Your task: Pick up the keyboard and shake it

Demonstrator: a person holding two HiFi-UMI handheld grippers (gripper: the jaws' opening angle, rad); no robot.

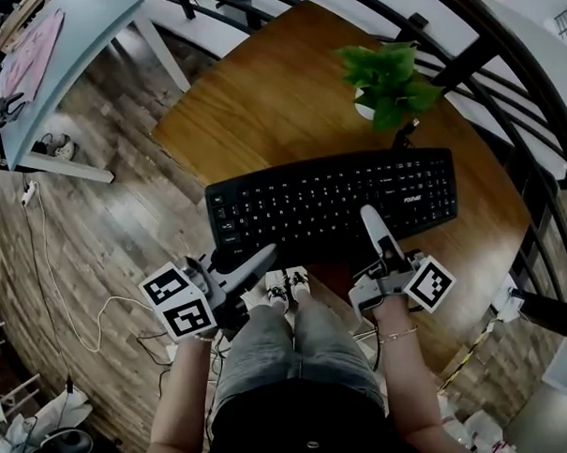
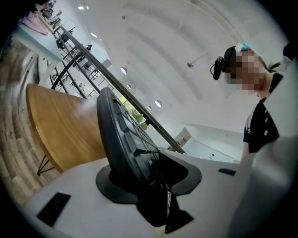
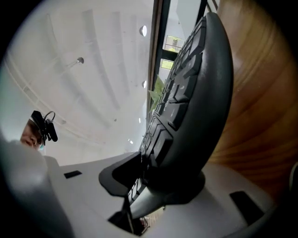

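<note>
A black keyboard (image 1: 334, 200) is held level over the near edge of the round wooden table (image 1: 278, 99). My left gripper (image 1: 264, 257) is shut on its near left corner, and my right gripper (image 1: 370, 219) is shut on its near edge right of the middle. In the left gripper view the keyboard (image 2: 118, 135) stands on edge, wedged between the pads of the left gripper (image 2: 149, 174). The right gripper view shows the keyboard (image 3: 195, 93) clamped in the same way by the right gripper (image 3: 156, 179), keys facing left.
A small potted plant (image 1: 387, 80) stands on the table just behind the keyboard. A black railing (image 1: 501, 61) curves round the table's far and right sides. A pale desk (image 1: 79, 51) stands at upper left, and cables (image 1: 72, 324) trail over the wood floor.
</note>
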